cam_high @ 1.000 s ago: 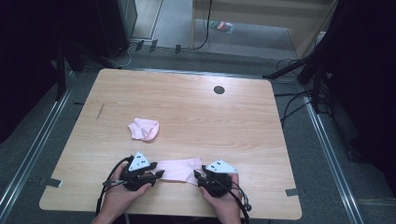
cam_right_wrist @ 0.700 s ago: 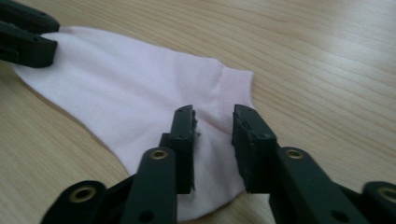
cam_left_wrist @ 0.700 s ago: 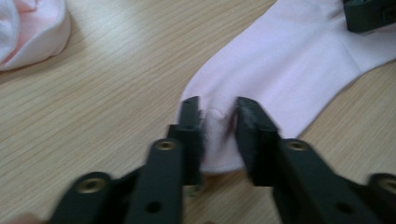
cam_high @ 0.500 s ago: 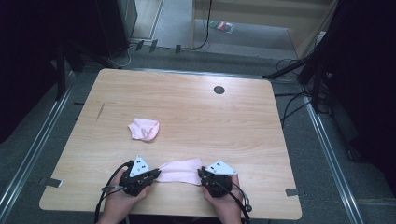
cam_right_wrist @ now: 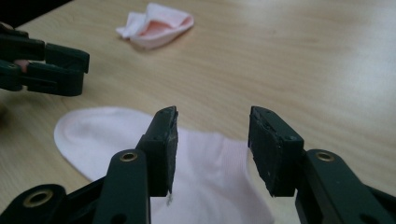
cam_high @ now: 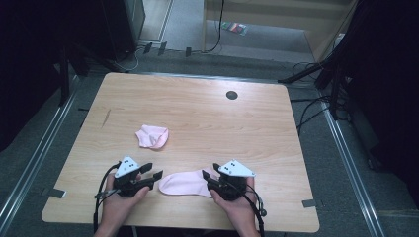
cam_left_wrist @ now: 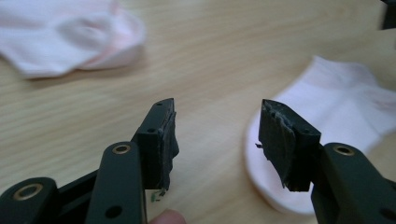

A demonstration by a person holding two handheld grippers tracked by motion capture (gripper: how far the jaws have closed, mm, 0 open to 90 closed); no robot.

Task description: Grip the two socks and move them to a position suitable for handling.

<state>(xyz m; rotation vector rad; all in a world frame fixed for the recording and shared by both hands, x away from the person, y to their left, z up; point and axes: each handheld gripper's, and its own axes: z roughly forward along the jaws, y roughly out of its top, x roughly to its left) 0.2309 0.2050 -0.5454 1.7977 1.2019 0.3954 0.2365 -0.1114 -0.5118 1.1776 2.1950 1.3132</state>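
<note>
Just flat pink sock (cam_high: pixel 184 183) between open fingers (cam_left_wrist: pixel 161 135)

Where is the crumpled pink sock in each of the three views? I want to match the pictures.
High view: the crumpled pink sock lies left of the table's middle, beyond the left gripper.
Left gripper view: top left corner, blurred.
Right gripper view: top, left of centre.
Shared landmark: the flat pink sock between both grippers, at the right in the left gripper view and under the jaws in the right gripper view.

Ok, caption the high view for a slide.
Both open tongs flank a flat pink sock; a crumpled sock lies beyond.
</note>
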